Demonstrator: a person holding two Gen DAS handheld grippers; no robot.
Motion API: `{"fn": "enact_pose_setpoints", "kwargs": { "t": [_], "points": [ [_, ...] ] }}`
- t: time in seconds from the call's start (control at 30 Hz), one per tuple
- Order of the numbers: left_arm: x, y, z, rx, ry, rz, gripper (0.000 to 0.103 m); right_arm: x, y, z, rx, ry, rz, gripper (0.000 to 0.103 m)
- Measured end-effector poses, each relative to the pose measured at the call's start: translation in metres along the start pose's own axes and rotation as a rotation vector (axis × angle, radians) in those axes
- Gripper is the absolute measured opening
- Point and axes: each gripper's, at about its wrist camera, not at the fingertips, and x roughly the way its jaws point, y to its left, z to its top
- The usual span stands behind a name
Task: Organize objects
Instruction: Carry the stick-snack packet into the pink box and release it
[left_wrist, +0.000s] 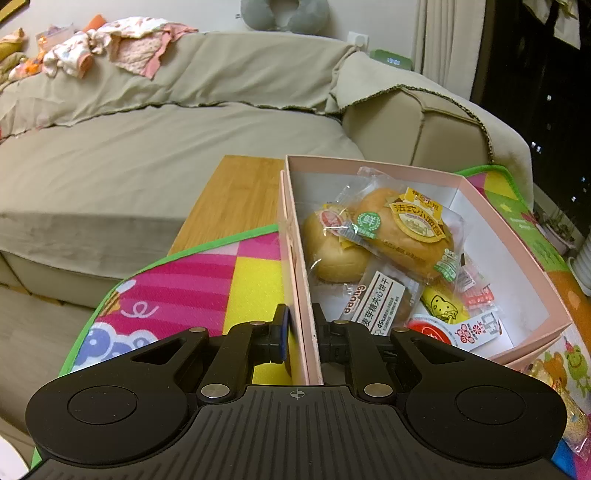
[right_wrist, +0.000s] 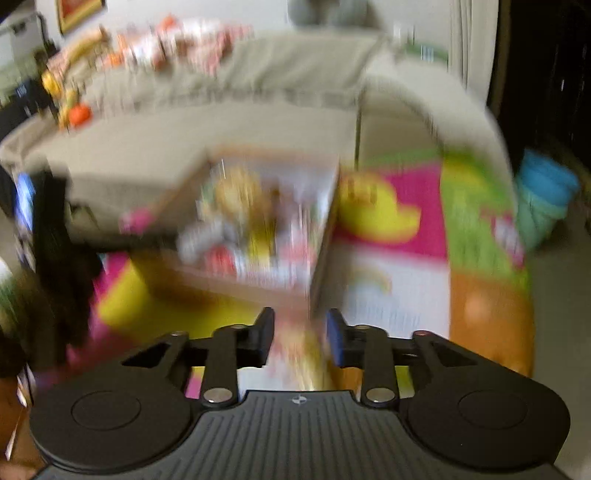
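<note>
The left gripper (left_wrist: 300, 334) is clamped on the near wall of the pink cardboard box (left_wrist: 480, 206), which sits on the colourful play mat (left_wrist: 207, 280) at the desk's near edge with wrapped buns (left_wrist: 402, 229) and small snack packets inside. The right gripper (right_wrist: 300, 341) is blurred; its fingers stand apart with something yellowish between them, but whether they grip it I cannot tell. A tug from the left could tip the box, and a loose packet could drop short of it.

A home living room: a covered sofa (left_wrist: 184, 122) strewn with baby clothes (left_wrist: 110, 48), a play mat (left_wrist: 184, 288).
</note>
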Motion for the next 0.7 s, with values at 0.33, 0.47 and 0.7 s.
{"fn": "enact_pose_setpoints", "kwargs": {
  "t": [0.33,0.47,0.7],
  "points": [
    [0.000,0.000,0.000,-0.001,0.000,0.000,0.014,0.047,-0.002,-0.032,-0.001,0.135,0.006,0.029],
    [0.000,0.000,0.000,0.001,0.000,0.001,0.014,0.040,0.010,-0.034,0.023,0.158,0.117,0.028],
    [-0.001,-0.001,-0.001,-0.002,-0.001,-0.001,0.014,0.011,0.023,-0.020,0.069,0.128,0.250,0.028]
  ]
}}
